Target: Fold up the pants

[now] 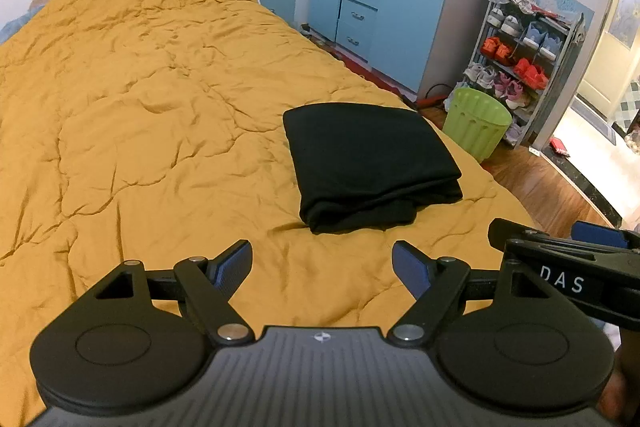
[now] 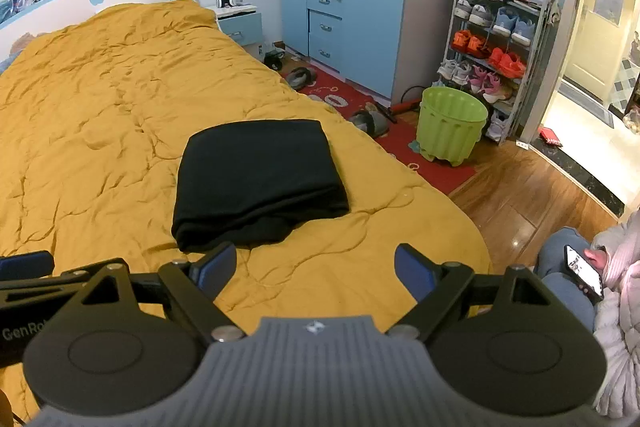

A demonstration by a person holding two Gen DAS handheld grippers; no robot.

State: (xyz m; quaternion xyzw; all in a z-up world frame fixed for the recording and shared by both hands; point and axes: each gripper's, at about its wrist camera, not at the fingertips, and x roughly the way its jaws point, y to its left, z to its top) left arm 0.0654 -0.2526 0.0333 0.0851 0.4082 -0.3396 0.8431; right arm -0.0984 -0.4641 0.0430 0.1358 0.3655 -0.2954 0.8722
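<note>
We see the black pants (image 1: 370,163) folded on the yellow duvet (image 1: 140,107); left gripper (image 1: 322,267) and right gripper (image 2: 315,269) hover near them, fingers spread, apparently empty.

Both wrist cameras sit near the foot of the bed (image 1: 140,107), looking along their fingers toward the headboard and slightly down. The left view stands a little left of the right one (each catches the other's tool at its edge). Both share the folded pants (image 1: 368,163), wardrobe (image 2: 360,7) and shoe rack (image 2: 496,43).
</note>
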